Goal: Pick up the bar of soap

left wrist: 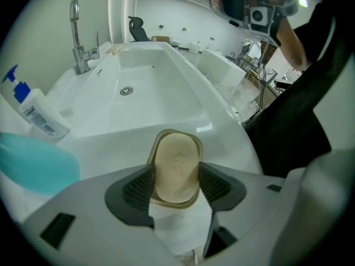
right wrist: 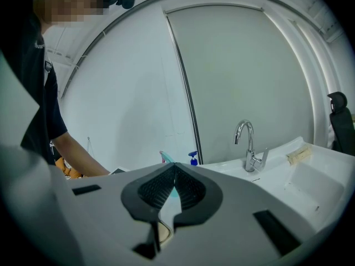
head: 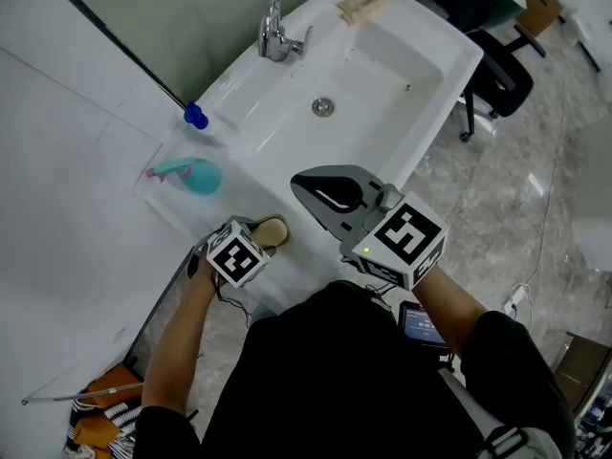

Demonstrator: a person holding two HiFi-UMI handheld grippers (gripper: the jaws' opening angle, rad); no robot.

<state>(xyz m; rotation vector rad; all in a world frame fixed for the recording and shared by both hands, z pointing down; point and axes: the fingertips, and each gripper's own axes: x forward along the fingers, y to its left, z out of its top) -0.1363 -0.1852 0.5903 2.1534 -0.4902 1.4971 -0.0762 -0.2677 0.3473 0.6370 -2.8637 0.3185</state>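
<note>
While the teal spray bottle point(head: 199, 176) lay at the far left of the ledge, my left gripper point(head: 260, 241) was clamped on the bar of soap point(head: 275, 229), one ribbed pad against each long side. The tan bar sat inside a thin olive rim, just over the front edge of the white sink point(head: 287, 165); whether it was clear of that edge, I couldn't tell. Further right, my right gripper point(head: 330, 191) hung above the sink's near rim, its jaws pressed together on nothing

White wall point(head: 67, 199), glossy grey marbled floor point(head: 507, 208), black office chair point(head: 499, 73) beside the washbasin point(head: 382, 55).
</note>
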